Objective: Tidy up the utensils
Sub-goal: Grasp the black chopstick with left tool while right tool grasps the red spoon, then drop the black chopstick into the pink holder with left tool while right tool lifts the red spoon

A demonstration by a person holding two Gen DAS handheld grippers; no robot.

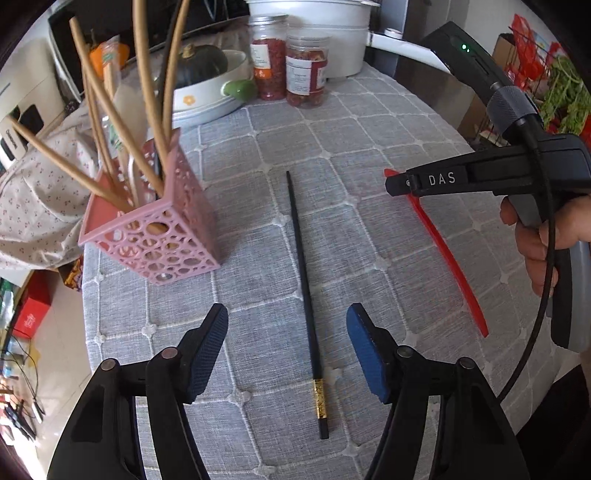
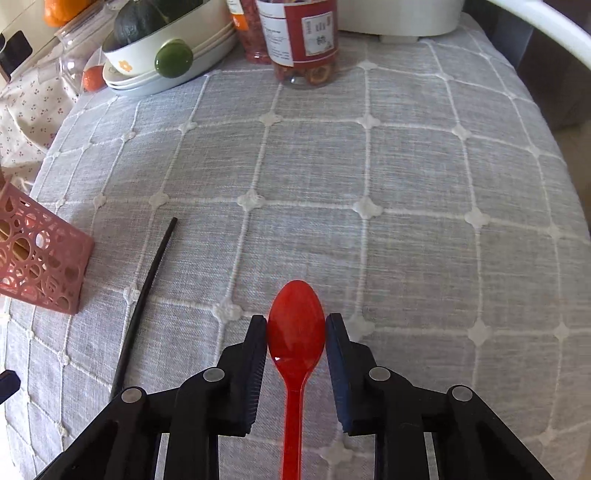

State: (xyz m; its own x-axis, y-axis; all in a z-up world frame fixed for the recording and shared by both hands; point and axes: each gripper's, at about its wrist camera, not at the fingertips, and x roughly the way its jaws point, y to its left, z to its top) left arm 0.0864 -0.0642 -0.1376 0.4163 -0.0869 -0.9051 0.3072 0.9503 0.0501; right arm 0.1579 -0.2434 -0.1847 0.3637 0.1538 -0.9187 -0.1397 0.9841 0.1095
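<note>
A black chopstick (image 1: 304,291) with a gold band lies on the grey quilted cloth between the fingers of my open left gripper (image 1: 286,325); it also shows in the right wrist view (image 2: 142,302). A pink openwork holder (image 1: 155,229) with several wooden chopsticks stands to the left, its corner also visible in the right wrist view (image 2: 40,262). My right gripper (image 2: 295,321) is shut on the bowl of a red plastic spoon (image 2: 295,332), pads touching both sides. In the left wrist view the right gripper (image 1: 391,182) is over the spoon (image 1: 448,258).
At the back stand two jars of dried red food (image 1: 306,70), a white dish with a dark squash (image 1: 207,85) and a white pot (image 1: 317,33). A floral cloth (image 1: 33,199) hangs at the left. The table edge drops off at left and right.
</note>
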